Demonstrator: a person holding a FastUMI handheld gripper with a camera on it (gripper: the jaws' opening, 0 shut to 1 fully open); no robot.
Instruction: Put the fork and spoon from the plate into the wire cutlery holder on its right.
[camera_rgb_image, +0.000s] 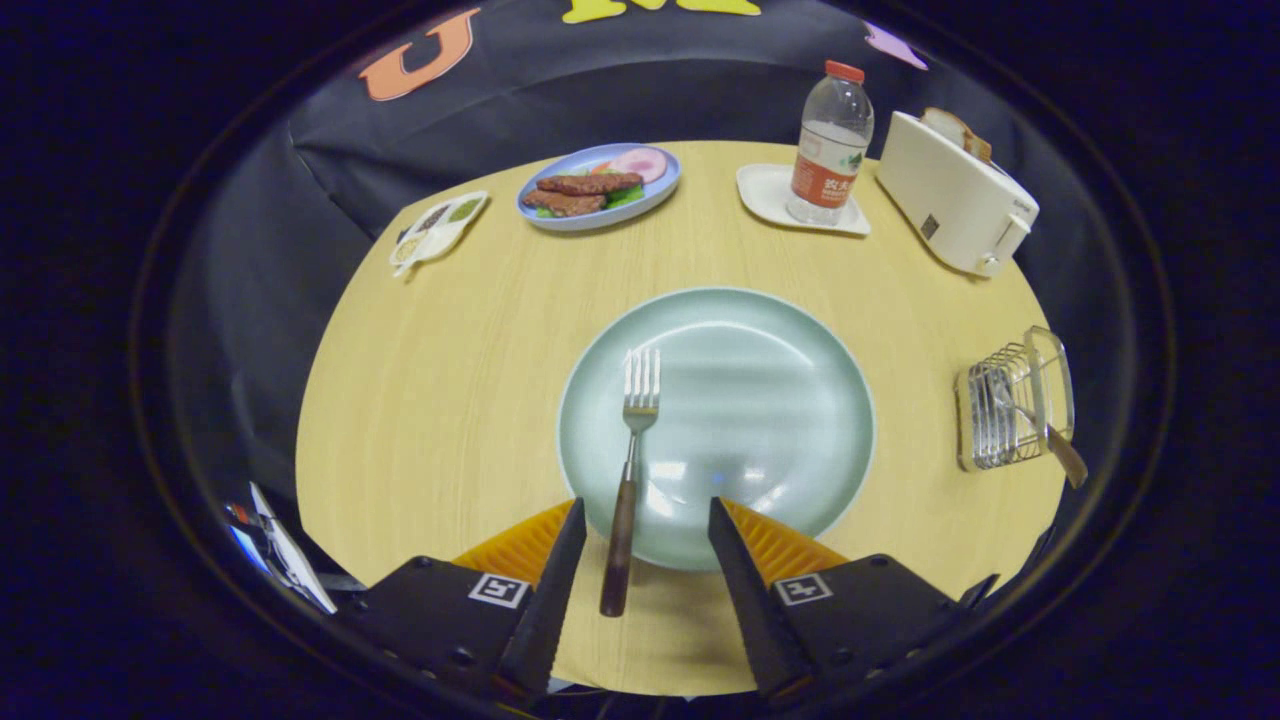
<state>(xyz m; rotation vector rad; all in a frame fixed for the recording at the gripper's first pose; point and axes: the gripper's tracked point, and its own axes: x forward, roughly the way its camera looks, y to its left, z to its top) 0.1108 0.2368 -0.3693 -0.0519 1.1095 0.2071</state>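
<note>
A fork (628, 470) with a dark wooden handle lies on the left part of the pale green plate (760, 400), tines pointing away, its handle hanging over the near rim. My gripper (645, 515) is open above the near rim, and the fork's handle lies between the fingers, closer to the left one, untouched. To the plate's right the wire cutlery holder (1010, 405) stands near the table edge, with a wooden-handled utensil (1045, 435) in it, handle sticking out toward me.
Far across the round wooden table (450, 380) stand a blue plate of food (598, 186), a small white seasoning dish (438, 230), a water bottle (830, 145) on a white tray, and a white toaster (955, 195) with bread.
</note>
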